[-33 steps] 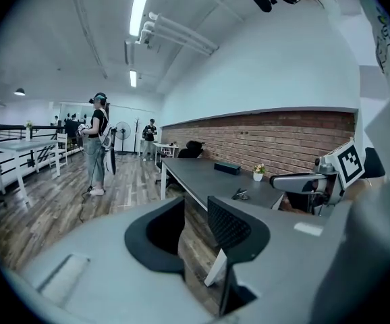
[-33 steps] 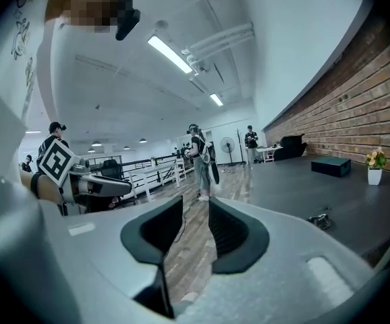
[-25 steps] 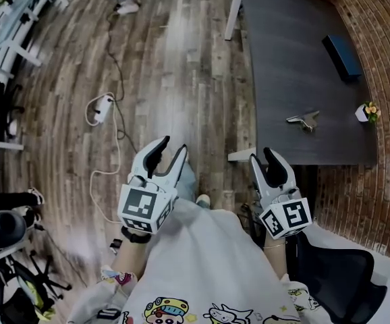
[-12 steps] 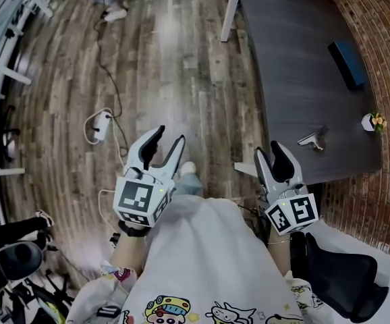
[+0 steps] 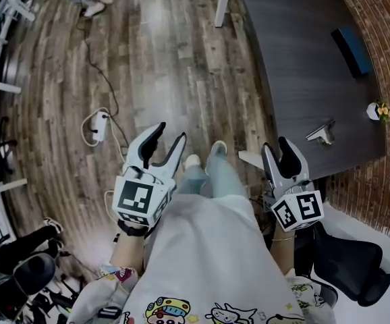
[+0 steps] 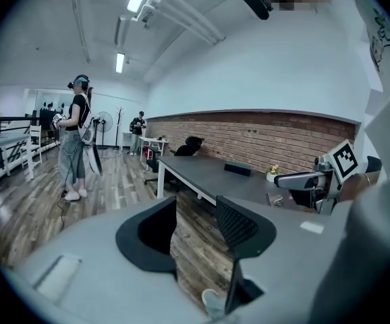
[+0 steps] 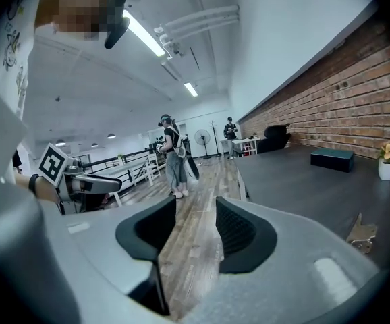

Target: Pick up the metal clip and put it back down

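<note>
Looking down from the head view, the metal clip (image 5: 321, 133) lies on the dark surface (image 5: 303, 66) near its front edge, its long axis slanting from lower left to upper right, the thin end aimed roughly toward a small flower pot (image 5: 377, 111). It sits up and to the right of the right gripper (image 5: 277, 148), apart from it, and well apart from the left gripper (image 5: 169, 135), which hangs over the wooden floor (image 5: 181, 59). In the left gripper view, the left gripper (image 6: 196, 208) has its jaws standing wide, having just been opening, with only floor between them; the clip (image 6: 274, 199) is a tiny shape far to the right on the surface, too small to read its direction. In the right gripper view, the right gripper (image 7: 195, 225) also shows wide jaws that have just been opening, holding nothing; the clip (image 7: 361, 235) rests on the surface off to the right of them, one leaf tilted upward
</note>
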